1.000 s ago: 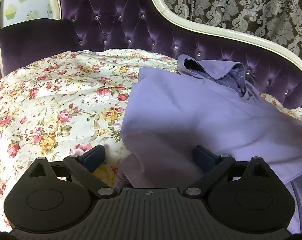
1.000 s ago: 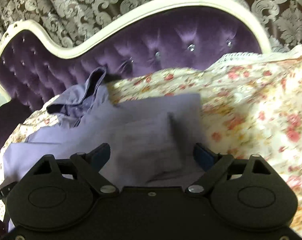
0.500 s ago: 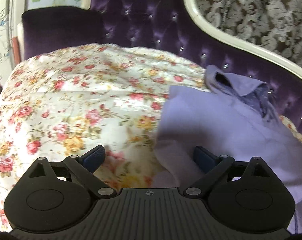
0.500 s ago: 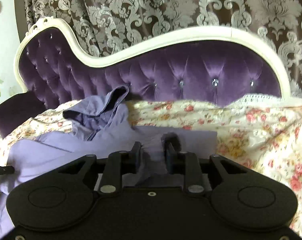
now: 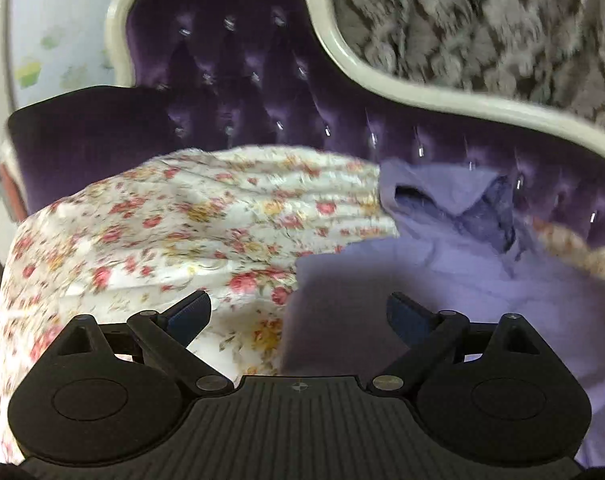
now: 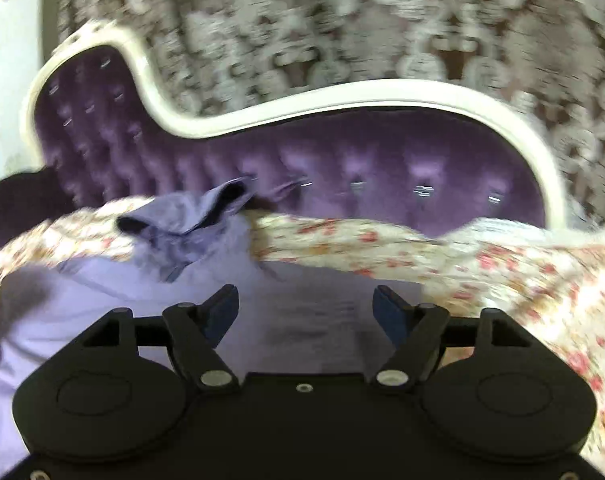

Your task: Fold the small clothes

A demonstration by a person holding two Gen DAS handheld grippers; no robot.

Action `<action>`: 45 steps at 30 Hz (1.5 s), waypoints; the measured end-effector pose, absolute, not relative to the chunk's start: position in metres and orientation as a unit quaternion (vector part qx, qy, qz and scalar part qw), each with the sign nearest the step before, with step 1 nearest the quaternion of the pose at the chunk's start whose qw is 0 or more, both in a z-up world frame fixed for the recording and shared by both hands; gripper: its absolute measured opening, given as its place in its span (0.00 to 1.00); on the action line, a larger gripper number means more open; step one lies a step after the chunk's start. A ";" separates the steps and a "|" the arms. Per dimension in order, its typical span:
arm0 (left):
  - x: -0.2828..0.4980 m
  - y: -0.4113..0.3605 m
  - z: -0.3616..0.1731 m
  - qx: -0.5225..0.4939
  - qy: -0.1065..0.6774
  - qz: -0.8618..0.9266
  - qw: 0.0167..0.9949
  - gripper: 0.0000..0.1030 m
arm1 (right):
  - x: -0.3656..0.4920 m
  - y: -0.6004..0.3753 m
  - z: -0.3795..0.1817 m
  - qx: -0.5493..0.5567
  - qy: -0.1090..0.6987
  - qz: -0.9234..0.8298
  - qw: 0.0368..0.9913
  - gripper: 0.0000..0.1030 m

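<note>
Lilac cotton garment lies on floral quilt, at 2 o'clock of left gripper. Right gripper above it; both gape, empty. Between folds; next, regrasp an edge.

We see our left hand-held gripper spread wide over the edge of the lavender garment, which lies on the floral bedspread.

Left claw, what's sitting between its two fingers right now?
In the left wrist view, the open left claw holds nothing: between its fingers lie floral cover on one side and the lilac garment's edge on the other.
</note>
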State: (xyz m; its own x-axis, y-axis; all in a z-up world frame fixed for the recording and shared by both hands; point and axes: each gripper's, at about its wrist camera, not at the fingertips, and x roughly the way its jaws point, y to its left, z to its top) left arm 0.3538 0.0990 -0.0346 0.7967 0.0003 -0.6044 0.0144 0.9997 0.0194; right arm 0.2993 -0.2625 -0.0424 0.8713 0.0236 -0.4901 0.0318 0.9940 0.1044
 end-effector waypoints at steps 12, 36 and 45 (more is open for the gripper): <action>0.384 0.144 -0.066 -0.024 0.373 0.033 0.927 0.94 | 0.345 -0.256 -0.108 0.005 0.346 -0.026 0.938 0.76; 0.302 0.096 -0.029 0.063 0.324 -0.025 0.944 0.93 | 0.342 -0.253 -0.108 0.002 0.338 -0.023 0.941 0.80; 0.350 0.037 0.002 0.065 0.305 -0.082 0.946 0.93 | 0.343 -0.259 -0.077 0.016 0.329 0.006 0.944 0.81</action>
